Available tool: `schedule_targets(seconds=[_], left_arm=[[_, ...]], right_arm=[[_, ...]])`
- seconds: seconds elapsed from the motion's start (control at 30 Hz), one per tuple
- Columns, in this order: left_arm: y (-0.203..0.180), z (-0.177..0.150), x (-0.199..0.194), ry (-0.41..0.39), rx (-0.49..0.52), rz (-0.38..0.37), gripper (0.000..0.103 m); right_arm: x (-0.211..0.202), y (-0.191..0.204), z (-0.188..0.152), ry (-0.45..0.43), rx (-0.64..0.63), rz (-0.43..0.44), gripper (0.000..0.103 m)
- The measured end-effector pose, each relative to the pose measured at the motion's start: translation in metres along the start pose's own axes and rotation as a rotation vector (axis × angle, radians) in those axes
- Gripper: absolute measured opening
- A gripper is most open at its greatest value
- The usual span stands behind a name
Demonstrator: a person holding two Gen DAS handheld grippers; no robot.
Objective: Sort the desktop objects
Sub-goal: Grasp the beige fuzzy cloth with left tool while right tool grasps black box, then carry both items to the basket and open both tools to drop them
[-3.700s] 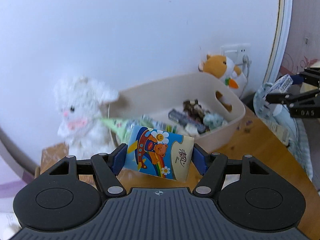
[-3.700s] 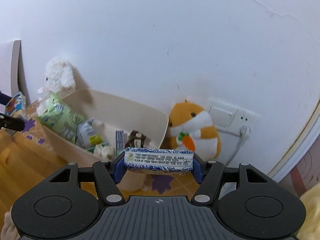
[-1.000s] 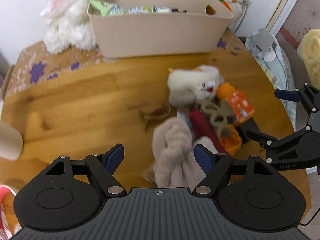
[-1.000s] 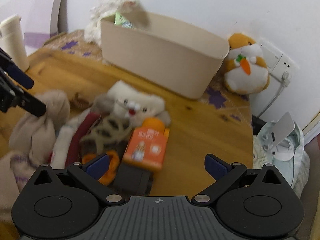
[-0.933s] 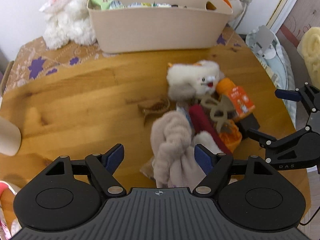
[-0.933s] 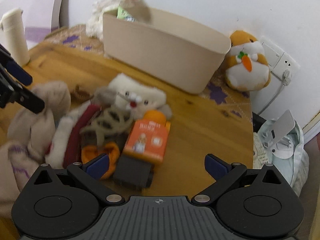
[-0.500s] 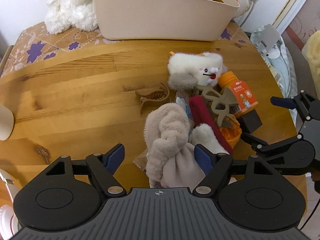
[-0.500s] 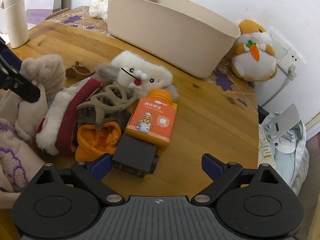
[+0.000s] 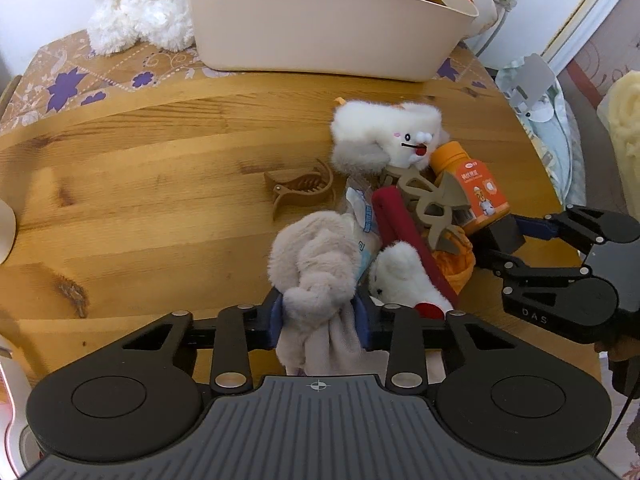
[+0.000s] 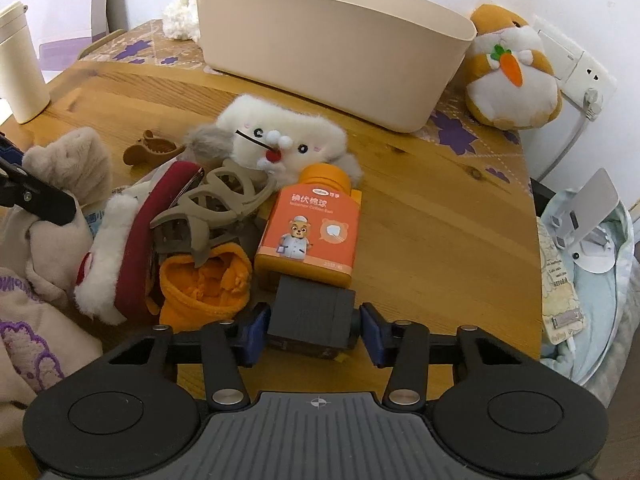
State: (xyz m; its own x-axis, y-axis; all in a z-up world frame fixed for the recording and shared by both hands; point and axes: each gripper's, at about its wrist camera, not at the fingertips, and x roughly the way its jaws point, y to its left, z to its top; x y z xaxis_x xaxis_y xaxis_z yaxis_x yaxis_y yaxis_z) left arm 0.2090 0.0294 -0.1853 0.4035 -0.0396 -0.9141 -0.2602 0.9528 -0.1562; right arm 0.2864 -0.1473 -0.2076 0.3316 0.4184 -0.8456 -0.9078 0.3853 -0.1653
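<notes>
We have the left gripper (image 9: 319, 317) clamped on the grey plush (image 9: 316, 258), right gripper (image 10: 311, 330) pinching the dark block (image 10: 310, 312) between its pads.

Right tool (image 10: 314, 330) around dark box (image 10: 310, 318)

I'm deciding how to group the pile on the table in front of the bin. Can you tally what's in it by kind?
Hair claw clips: 2, brown and grey-beige
Bottles: 1, orange bottle
Boxes: 1, dark box
Fluffy or fabric items: at least 5, overlapping, so uncertain
Total: at least 9
</notes>
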Motion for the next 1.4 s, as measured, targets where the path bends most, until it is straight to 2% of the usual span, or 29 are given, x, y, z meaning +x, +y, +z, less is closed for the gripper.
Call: schedule_targets(seconds=[0.13, 0.47, 0.63, 1.0, 1.4], left_arm=[[0.009, 0.000, -0.002, 0.009, -0.038, -0.027, 0.030], [0.022, 0.000, -0.010, 0.014, -0.045, -0.053, 0.026], [0.028, 0.009, -0.019, -0.012, -0.035, -0.060, 0.026], [0.042, 0.059, -0.050, -0.128, -0.060, -0.066, 0.026], [0.032, 0.146, -0.070, -0.295, -0.033, -0.041, 0.026]], right_arm=[[-0.004, -0.002, -0.002, 0.000, 0.004, 0.009, 0.045], [-0.023, -0.013, -0.002, -0.033, 0.012, -0.015, 0.044], [-0.032, -0.026, 0.007, -0.067, 0.024, -0.034, 0.044], [-0.046, -0.049, 0.050, -0.181, 0.029, -0.072, 0.044], [-0.045, -0.087, 0.114, -0.290, 0.009, -0.131, 0.044]])
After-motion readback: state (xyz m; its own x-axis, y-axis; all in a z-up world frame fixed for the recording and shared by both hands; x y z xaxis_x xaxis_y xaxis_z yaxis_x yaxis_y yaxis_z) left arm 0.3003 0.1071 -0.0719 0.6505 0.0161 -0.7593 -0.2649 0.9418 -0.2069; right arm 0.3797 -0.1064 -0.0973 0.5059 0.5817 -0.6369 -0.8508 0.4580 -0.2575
